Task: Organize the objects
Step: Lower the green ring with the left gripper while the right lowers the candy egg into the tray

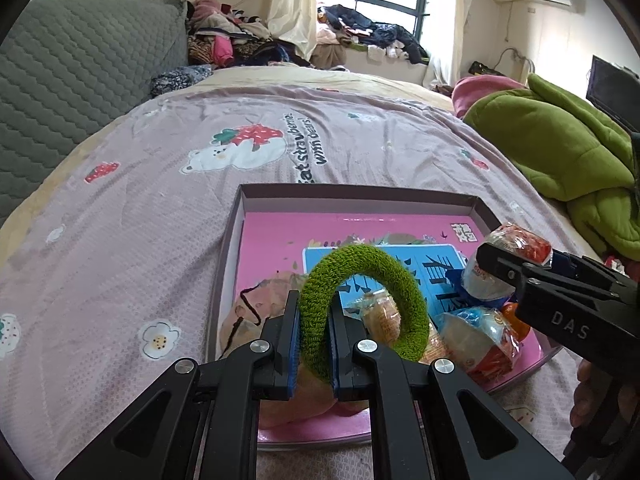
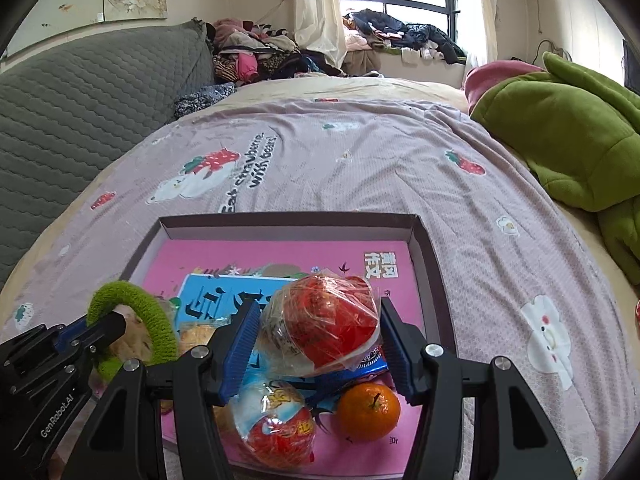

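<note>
Left wrist view: left gripper fingers clamped tight on green fuzzy ring, held above pink tray. Right gripper fingers half spread, gripping wrapped red snack over tray, above orange. Beyond, pink strawberry bedspread.

The green ring hides part of the tray's snacks.
</note>
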Demonstrator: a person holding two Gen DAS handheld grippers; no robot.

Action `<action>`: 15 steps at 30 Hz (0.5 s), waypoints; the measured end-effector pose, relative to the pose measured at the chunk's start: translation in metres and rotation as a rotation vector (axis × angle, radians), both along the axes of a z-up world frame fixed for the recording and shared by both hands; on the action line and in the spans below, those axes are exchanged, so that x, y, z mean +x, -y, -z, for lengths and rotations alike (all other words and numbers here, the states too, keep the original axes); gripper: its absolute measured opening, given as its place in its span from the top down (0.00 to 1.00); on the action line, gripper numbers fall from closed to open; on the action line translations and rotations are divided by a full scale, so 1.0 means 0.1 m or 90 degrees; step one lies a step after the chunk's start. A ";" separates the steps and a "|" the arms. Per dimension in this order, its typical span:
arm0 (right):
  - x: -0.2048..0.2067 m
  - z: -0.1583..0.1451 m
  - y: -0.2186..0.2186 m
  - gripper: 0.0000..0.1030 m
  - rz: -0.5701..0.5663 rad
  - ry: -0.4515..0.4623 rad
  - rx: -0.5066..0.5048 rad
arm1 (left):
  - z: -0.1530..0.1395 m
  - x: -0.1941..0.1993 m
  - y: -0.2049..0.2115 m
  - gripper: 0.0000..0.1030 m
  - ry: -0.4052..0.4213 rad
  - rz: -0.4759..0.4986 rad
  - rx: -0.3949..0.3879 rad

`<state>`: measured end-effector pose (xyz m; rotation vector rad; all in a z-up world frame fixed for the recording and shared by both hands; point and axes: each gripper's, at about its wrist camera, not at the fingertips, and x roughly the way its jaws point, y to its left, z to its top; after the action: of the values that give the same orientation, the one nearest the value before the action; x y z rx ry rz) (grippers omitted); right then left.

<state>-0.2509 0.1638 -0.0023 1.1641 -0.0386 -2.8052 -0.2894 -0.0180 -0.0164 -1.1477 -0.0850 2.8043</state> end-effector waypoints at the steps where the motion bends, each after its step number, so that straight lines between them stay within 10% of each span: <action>1: -0.01 0.02 -0.01 0.43 0.001 0.002 0.001 | 0.02 -0.01 -0.01 0.89 0.001 0.000 -0.001; 15: -0.04 0.08 0.04 0.43 -0.013 -0.011 -0.002 | 0.17 -0.08 -0.04 0.86 0.017 0.004 -0.006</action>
<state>-0.2548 0.1599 -0.0102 1.1327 -0.0294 -2.7966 -0.2978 -0.0141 -0.0332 -1.1858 -0.0699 2.7865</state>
